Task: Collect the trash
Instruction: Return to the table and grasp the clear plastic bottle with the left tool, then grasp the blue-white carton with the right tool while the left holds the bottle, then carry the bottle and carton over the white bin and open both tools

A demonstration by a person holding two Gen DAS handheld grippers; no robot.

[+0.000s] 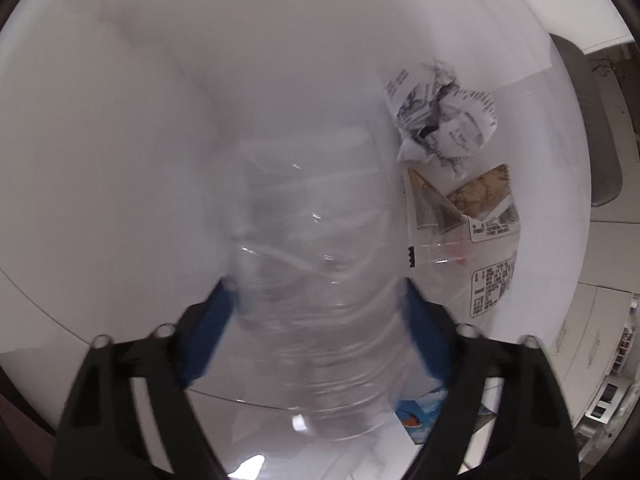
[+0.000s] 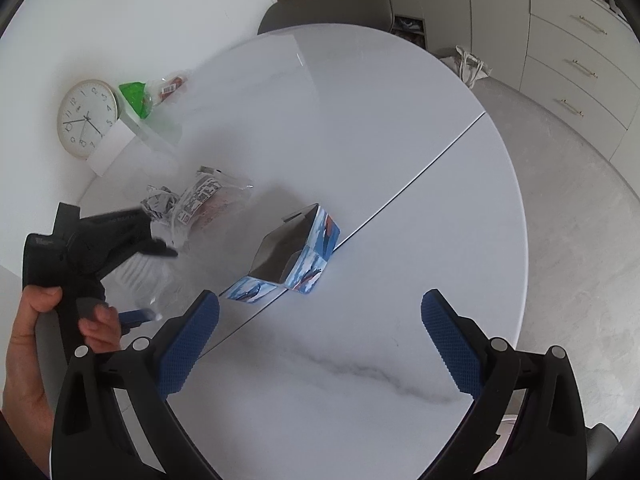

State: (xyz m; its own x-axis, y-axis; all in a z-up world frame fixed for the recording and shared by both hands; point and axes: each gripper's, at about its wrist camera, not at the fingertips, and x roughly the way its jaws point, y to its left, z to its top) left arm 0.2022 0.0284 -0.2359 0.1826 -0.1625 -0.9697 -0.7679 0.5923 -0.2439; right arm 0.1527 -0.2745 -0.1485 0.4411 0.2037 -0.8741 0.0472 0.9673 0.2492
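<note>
A clear plastic bottle (image 1: 320, 264) lies blurred on the white table (image 1: 160, 120), and my left gripper (image 1: 318, 292) is shut on it, a blue pad against each side. To its right lie a crumpled receipt (image 1: 440, 120) and a clear printed wrapper (image 1: 460, 216). A corner of a blue carton (image 1: 420, 412) shows by the right finger. In the right wrist view the open blue carton (image 2: 296, 256) lies on its side at mid-table. My right gripper (image 2: 320, 308) hangs open above the table just short of it, nothing between its pads. A hand (image 2: 28, 320) holds the left gripper at the left.
A round wall clock (image 2: 86, 118) leans at the table's far left beside a green-topped package (image 2: 138, 98). A grey chair (image 2: 328, 4) stands behind the table. Drawers (image 2: 580, 60) and a bag on the floor (image 2: 472, 66) lie to the right. A seam (image 2: 420, 172) crosses the tabletop.
</note>
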